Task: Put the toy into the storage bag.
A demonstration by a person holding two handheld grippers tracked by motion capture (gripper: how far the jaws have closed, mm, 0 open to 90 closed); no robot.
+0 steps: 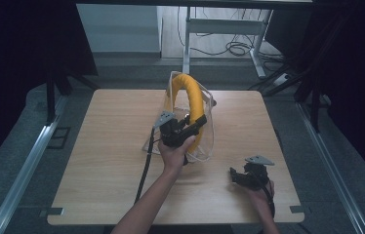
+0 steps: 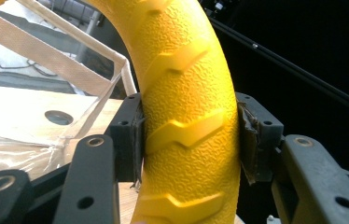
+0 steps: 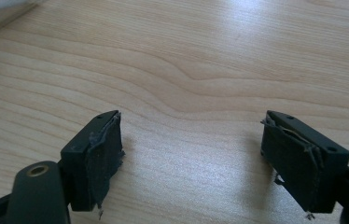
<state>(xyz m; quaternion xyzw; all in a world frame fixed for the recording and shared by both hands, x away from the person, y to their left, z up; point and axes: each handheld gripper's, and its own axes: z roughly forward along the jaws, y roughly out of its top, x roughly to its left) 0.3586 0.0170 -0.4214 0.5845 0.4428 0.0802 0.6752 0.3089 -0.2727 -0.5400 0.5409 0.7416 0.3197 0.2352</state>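
Left gripper clamped on yellow ring, held upright mid-frame, half inside clear bag. Right gripper wide, empty, low over bench at lower right. Risks: textured ring pivoting in the pads; unsupported bag snagging or slipping off.

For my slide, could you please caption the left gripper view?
Left gripper clamps a yellow ring beside a clear bag.

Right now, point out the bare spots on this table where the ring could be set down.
The light wooden table is bare along its whole left side, left of the clear plastic bag. The far right corner is free too. It is crowded at the centre, where the left tongs clamp the yellow treaded ring, and near the right tongs.
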